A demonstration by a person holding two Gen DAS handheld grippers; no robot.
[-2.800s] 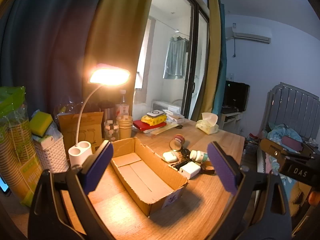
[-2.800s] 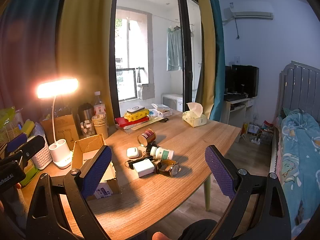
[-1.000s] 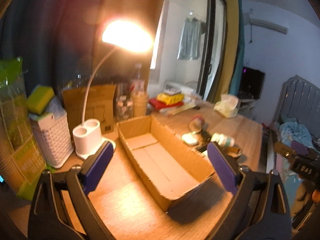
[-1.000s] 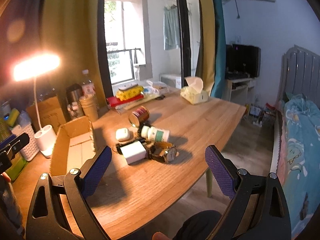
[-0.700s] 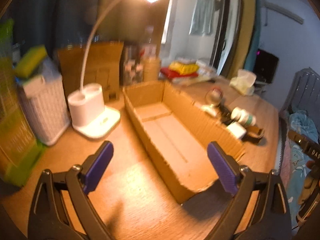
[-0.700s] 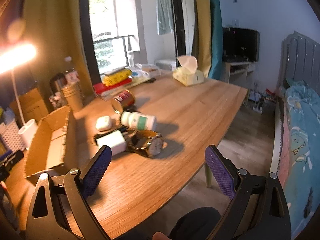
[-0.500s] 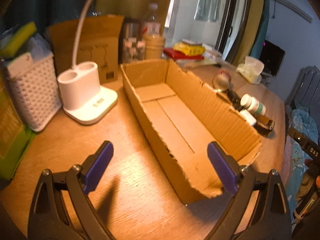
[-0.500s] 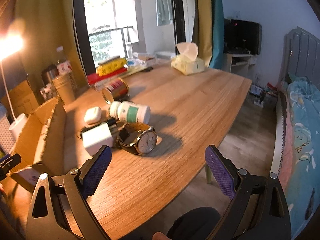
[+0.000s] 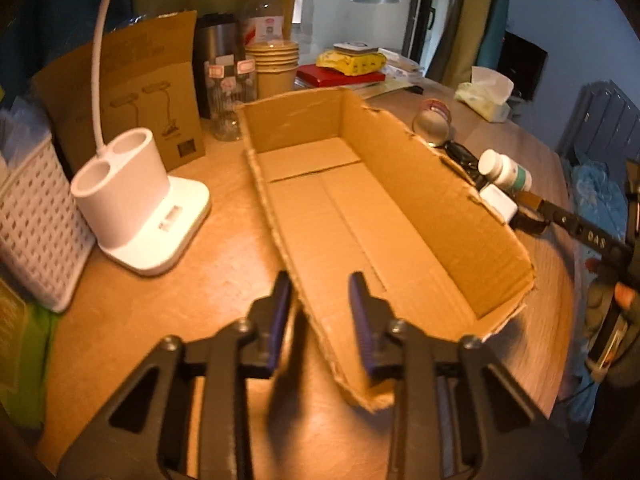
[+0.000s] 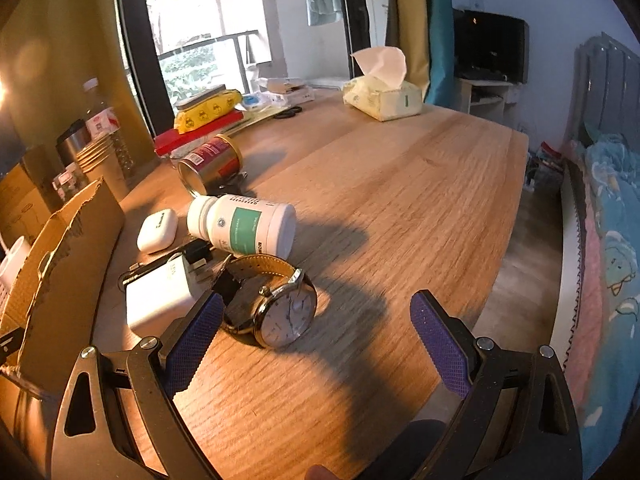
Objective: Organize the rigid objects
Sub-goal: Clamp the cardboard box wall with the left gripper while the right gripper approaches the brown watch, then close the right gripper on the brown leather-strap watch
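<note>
While my left tool (image 9: 318,300) straddles the near long wall of the cardboard box (image 9: 360,216), its jaws are closing, one pad inside and one outside, not yet pressing. My right tool (image 10: 316,332) stands wide apart over the wristwatch (image 10: 276,304). White charger (image 10: 158,296), pill bottle (image 10: 240,226) and tin (image 10: 210,164) lie mid-counter (image 10: 400,184) beside the box.
</note>
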